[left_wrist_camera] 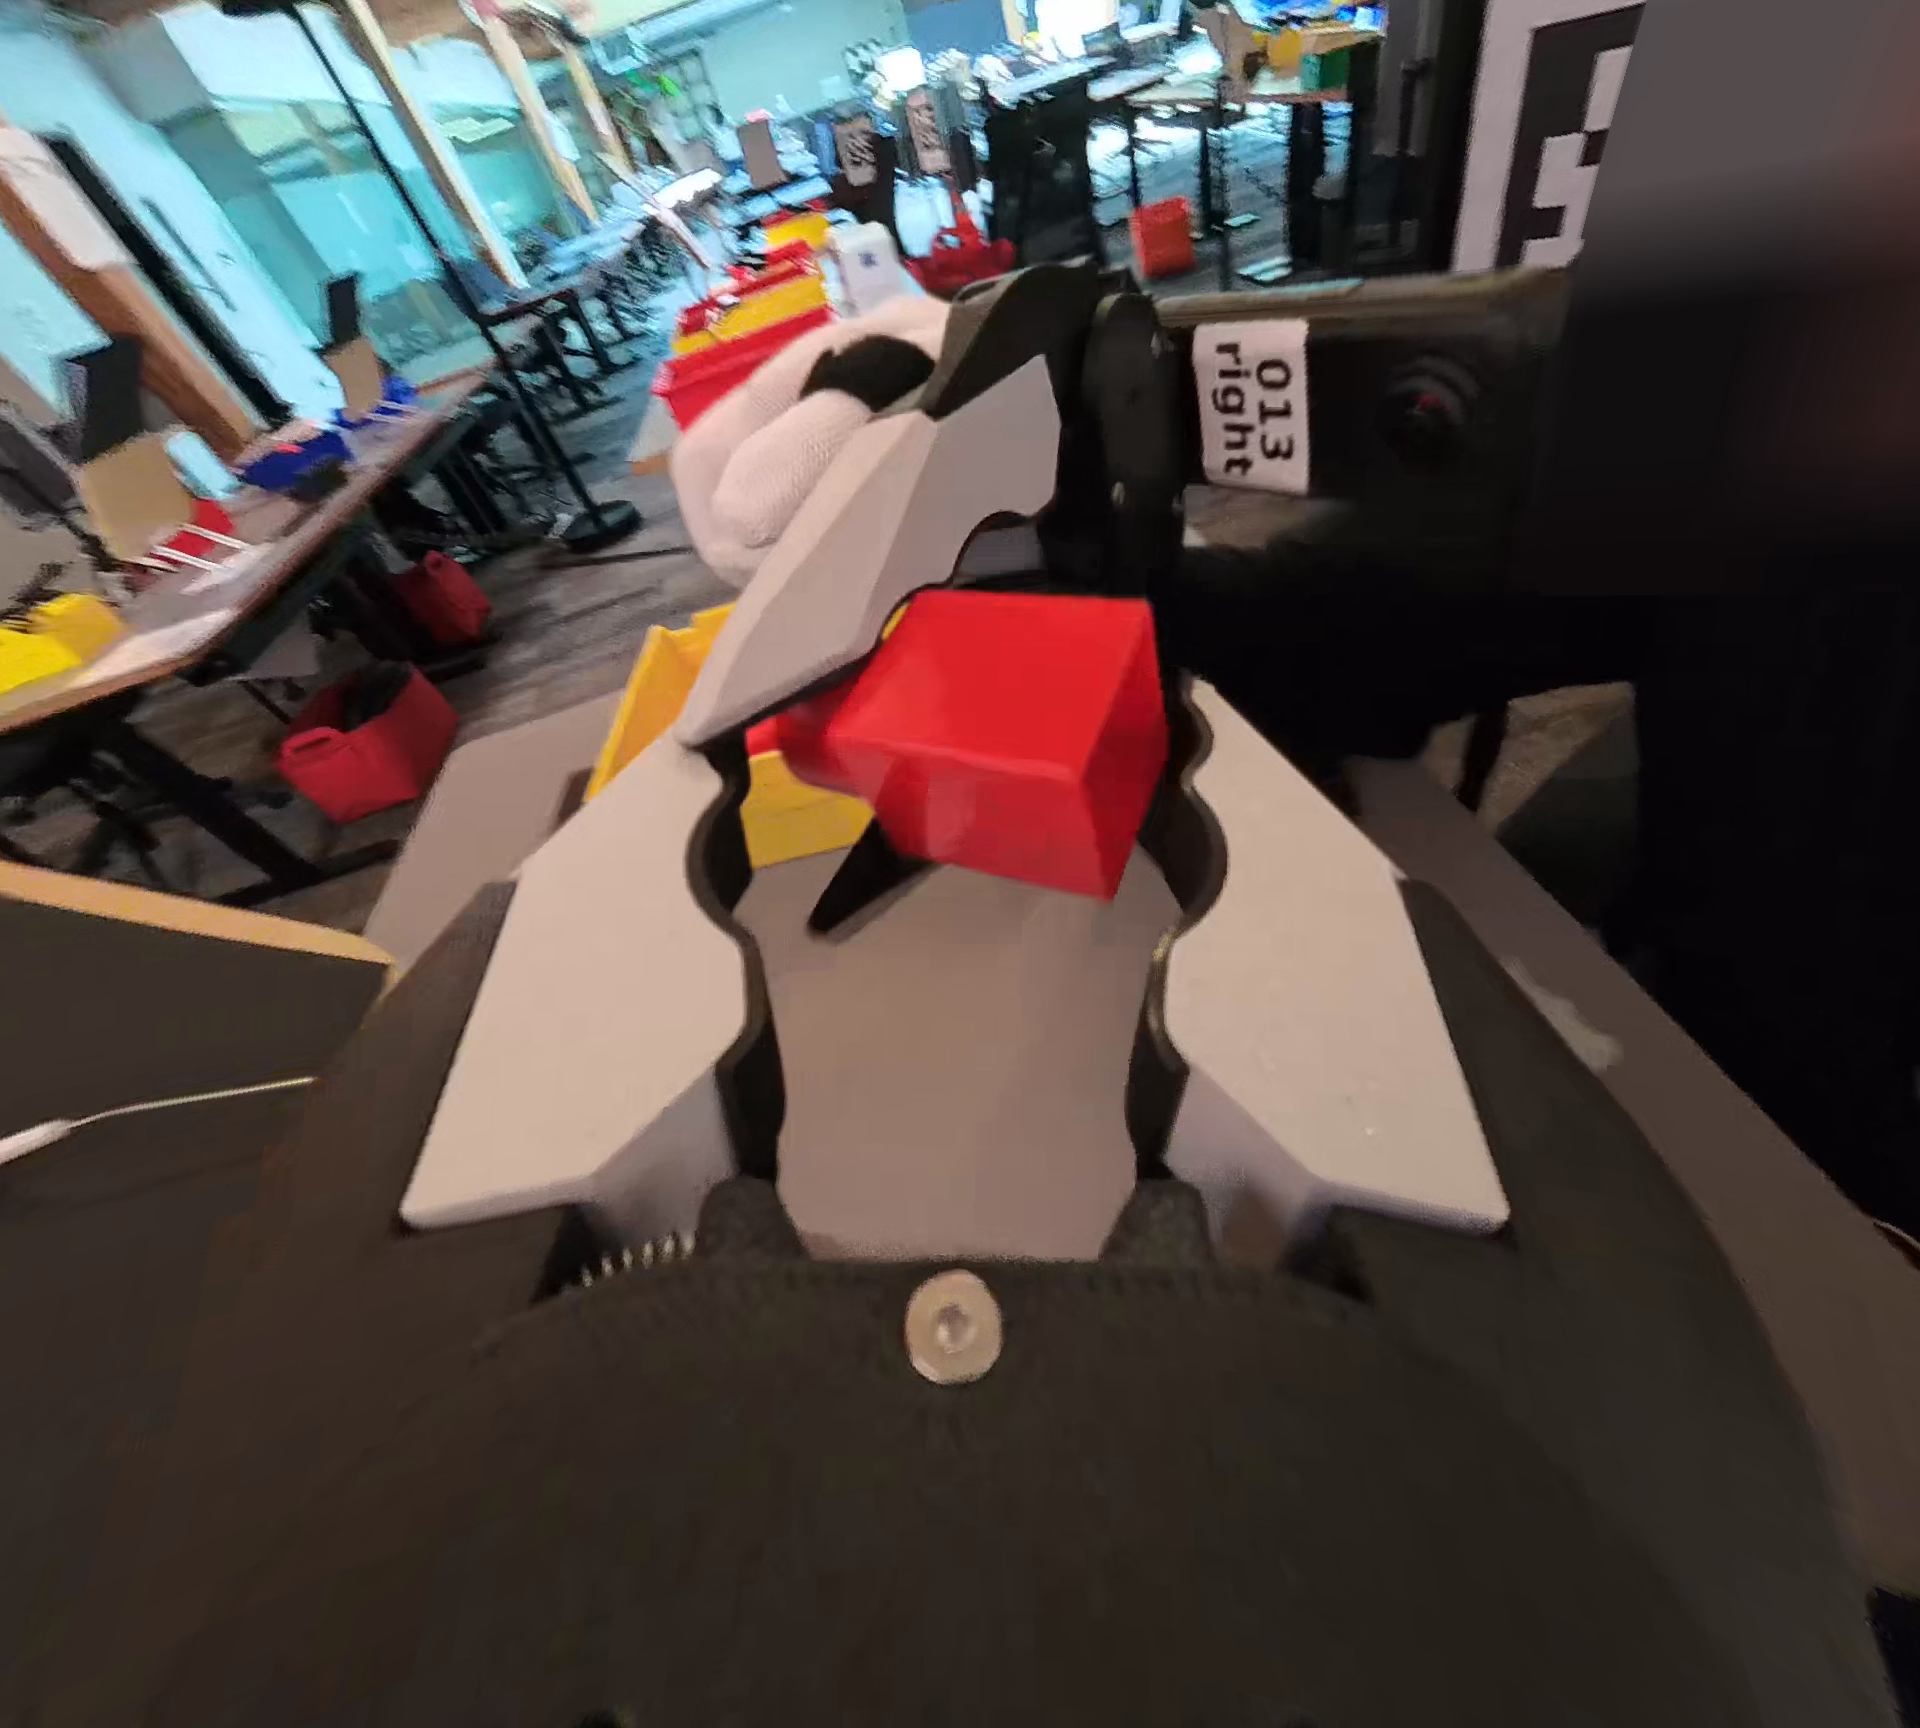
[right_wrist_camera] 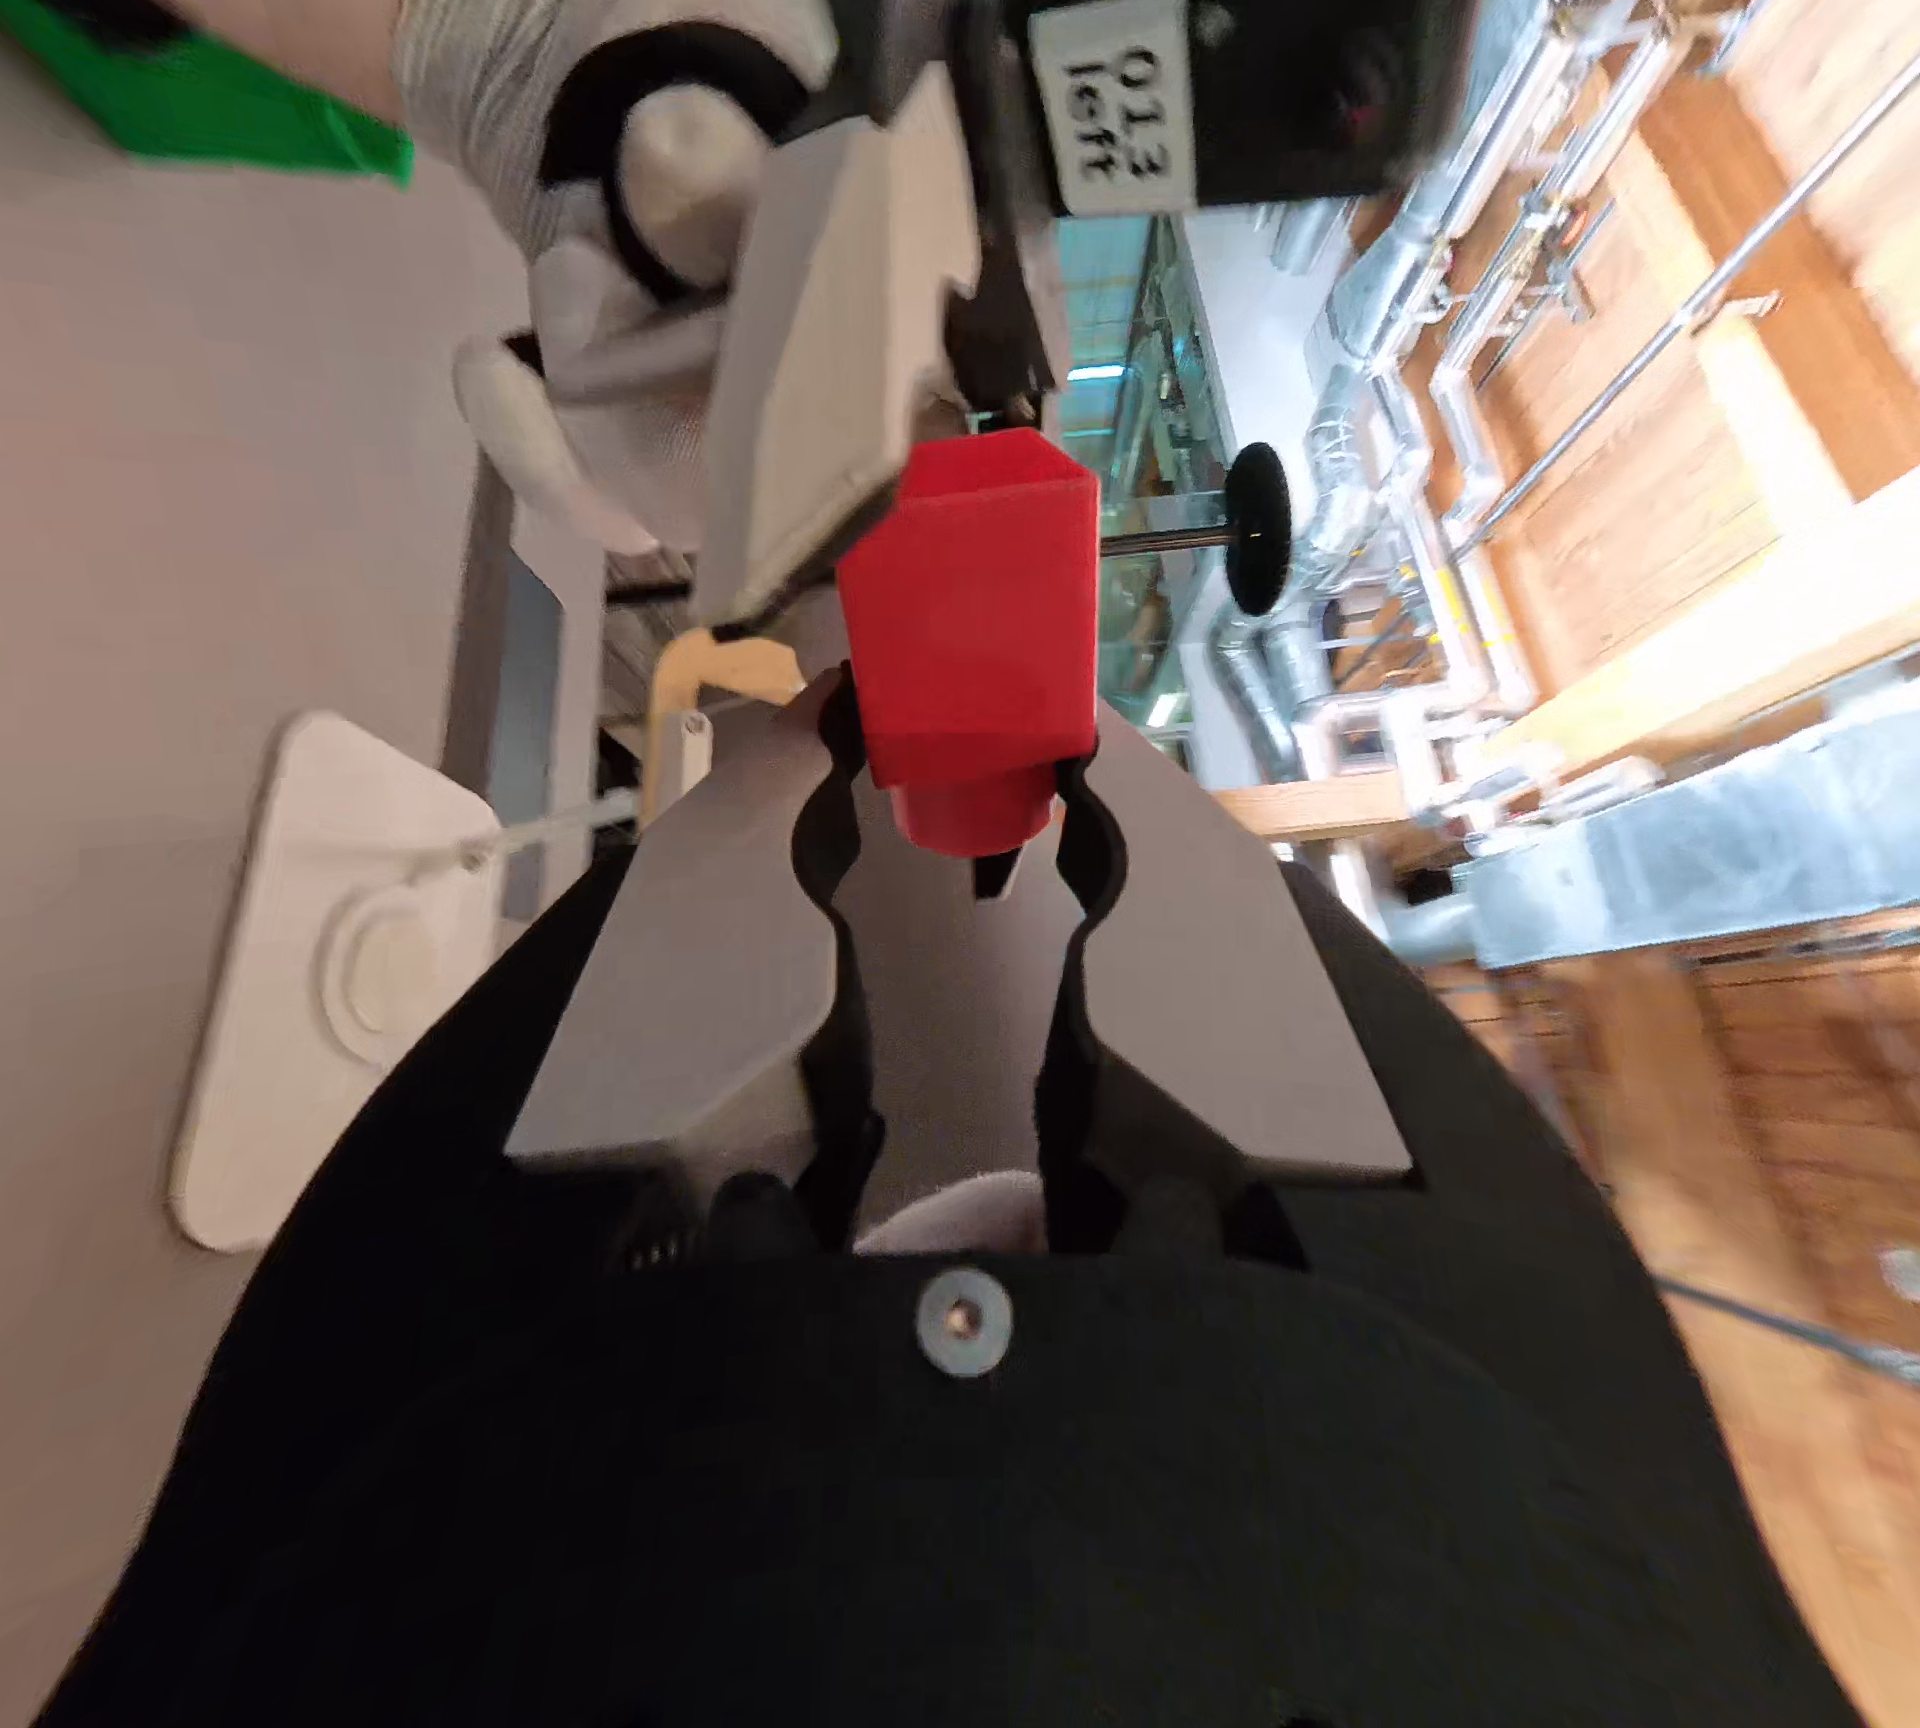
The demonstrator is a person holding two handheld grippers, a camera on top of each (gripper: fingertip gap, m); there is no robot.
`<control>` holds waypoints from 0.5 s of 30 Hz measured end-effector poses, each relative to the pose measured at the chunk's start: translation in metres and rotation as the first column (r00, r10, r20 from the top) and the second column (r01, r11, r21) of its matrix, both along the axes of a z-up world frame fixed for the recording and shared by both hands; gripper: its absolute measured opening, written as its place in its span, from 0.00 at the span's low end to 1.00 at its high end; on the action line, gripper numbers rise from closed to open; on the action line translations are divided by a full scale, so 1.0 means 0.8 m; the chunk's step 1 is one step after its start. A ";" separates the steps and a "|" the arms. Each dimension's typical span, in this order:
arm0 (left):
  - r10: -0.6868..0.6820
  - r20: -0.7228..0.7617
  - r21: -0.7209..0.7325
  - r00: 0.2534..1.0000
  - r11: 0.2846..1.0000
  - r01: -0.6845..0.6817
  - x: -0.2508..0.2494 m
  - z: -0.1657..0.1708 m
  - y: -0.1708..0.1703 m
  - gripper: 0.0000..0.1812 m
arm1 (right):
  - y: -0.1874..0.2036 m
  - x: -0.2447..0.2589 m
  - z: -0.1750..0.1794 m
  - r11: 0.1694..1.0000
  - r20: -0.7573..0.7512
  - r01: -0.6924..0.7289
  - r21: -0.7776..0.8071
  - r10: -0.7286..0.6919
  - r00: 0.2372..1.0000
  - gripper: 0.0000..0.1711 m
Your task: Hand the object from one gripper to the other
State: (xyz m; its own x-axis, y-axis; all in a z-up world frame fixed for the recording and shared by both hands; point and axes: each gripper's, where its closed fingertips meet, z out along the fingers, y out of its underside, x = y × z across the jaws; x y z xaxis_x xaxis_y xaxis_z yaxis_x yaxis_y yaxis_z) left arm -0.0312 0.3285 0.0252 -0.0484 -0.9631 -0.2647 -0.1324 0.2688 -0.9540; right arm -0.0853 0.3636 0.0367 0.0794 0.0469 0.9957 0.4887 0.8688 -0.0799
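Observation:
A red block (left_wrist_camera: 997, 733) with a narrow round stub at one end hangs in the air between both grippers. My right gripper (right_wrist_camera: 961, 733) is shut on the stub end of the red block (right_wrist_camera: 966, 618). In the left wrist view it comes in from the upper right, one grey finger (left_wrist_camera: 883, 535) above the block and a black one below. My left gripper (left_wrist_camera: 956, 733) is open with its fingertips on either side of the block; the right fingertip is at the block's edge. In the right wrist view one left finger (right_wrist_camera: 821, 390) lies beside the block's far end and the other is hidden.
A white-gloved hand (left_wrist_camera: 790, 452) holds the right gripper and another gloved hand (right_wrist_camera: 582, 120) holds the left. A grey tabletop (left_wrist_camera: 935, 1107) lies below. A yellow bin (left_wrist_camera: 800, 805), red bins (left_wrist_camera: 364, 743) and work tables (left_wrist_camera: 260, 515) stand beyond. My right fingertips sit around 5 centimetres from my left ones.

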 end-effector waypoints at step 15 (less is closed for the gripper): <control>0.620 0.350 0.880 0.702 0.040 -0.474 0.000 0.050 0.091 0.58 | 0.022 0.025 0.006 0.098 -0.414 -0.427 -0.899 0.135 0.900 0.20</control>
